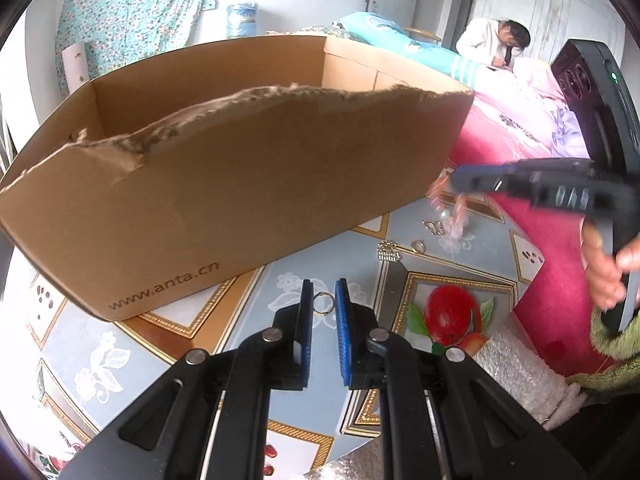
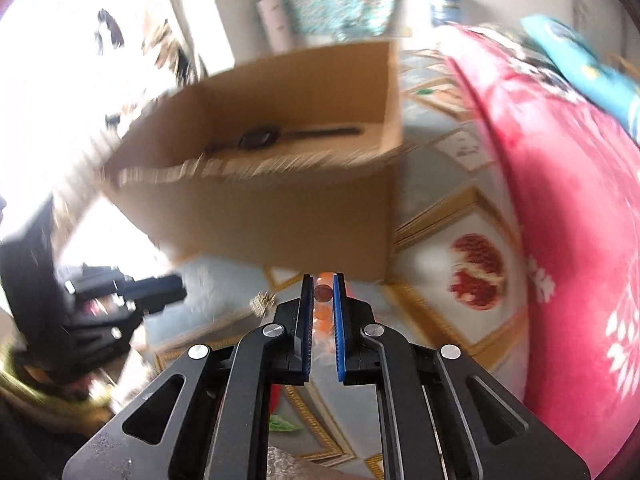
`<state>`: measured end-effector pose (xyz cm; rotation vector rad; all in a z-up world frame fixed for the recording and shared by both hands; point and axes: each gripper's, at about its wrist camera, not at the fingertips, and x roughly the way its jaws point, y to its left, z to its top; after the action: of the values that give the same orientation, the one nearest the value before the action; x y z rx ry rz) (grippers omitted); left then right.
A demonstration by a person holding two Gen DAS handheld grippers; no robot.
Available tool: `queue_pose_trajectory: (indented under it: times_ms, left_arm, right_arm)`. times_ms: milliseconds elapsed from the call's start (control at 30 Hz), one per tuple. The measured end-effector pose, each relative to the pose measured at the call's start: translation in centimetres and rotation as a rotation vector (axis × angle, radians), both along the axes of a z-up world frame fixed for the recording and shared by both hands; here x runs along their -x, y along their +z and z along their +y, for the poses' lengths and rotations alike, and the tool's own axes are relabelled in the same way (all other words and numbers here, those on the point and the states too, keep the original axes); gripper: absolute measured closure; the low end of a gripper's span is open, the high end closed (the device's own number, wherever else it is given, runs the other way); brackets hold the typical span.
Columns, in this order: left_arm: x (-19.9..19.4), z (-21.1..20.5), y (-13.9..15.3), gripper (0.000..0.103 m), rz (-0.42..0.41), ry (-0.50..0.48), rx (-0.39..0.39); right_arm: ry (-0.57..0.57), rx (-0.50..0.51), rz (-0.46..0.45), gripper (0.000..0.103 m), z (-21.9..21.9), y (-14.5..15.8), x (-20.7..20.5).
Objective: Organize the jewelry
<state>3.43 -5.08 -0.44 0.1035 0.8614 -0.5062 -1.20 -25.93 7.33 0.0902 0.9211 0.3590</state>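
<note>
Sitting just beyond both claws, a big cardboard box (image 1: 224,184) with a torn near edge takes up most of the patterned cloth (image 1: 452,292) that covers the table; from the right wrist view the same box (image 2: 280,208) stands ahead and to the upper left of the right claw, and a dark wristwatch (image 2: 260,138) lies on its floor, blurred. A pink and red quilt (image 2: 572,220) runs along the right side of that claw. In the left wrist view the right claw (image 1: 456,180) shows from the side, well ahead and to the right of the left one, with a hand (image 1: 608,268) around its handle; a blurred string of pink beads (image 1: 456,212) hangs under its tip. The right claw (image 2: 323,294) is clenched on a bead bracelet (image 2: 322,293), whose dark and orange beads sit pinched between the blue pads (image 2: 339,320). The left claw (image 1: 324,304) grasps a small silver ring (image 1: 323,304) between its pads (image 1: 342,320), the ring standing up at the fingertips. On the cloth ahead of the left claw and slightly to its right lie a small silver clip (image 1: 388,254), another ring (image 1: 418,245) just beside it, and a little farther on a small metal piece (image 1: 434,227) too small to identify.
</note>
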Motion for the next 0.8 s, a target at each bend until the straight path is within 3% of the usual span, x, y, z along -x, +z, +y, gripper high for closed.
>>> queue_pose_trajectory:
  times_ms: [100, 233, 533, 633, 700, 800]
  left_arm:
    - [0.2, 0.9, 0.2, 0.093, -0.003, 0.017, 0.016]
    - [0.5, 2.4, 0.6, 0.093, -0.007, 0.060, 0.030]
    - [1.8, 7.5, 2.3, 0.093, -0.043, 0.192, 0.022]
    - [2.1, 8.7, 2.4, 0.093, -0.038, 0.222, 0.016]
    - [2.1, 9.1, 2.4, 0.093, -0.033, 0.232, 0.013]
    - [2.1, 8.9, 2.5, 0.093, -0.029, 0.228, 0.024]
  right_arm:
    - [-0.016, -0.067, -0.011, 0.096, -1.3, 1.4, 0.4]
    - [0.045, -0.123, -0.008, 0.096, -0.2, 2.9, 0.8]
    - [0.260, -0.274, 0.101, 0.095, 9.9, -0.2, -0.6]
    - [0.237, -0.250, 0.140, 0.091, 11.0, -1.5, -1.1]
    - [0.201, -0.231, 0.158, 0.083, 10.2, -2.4, -1.2]
    - [0.164, -0.234, 0.158, 0.079, 8.6, -2.2, -0.9]
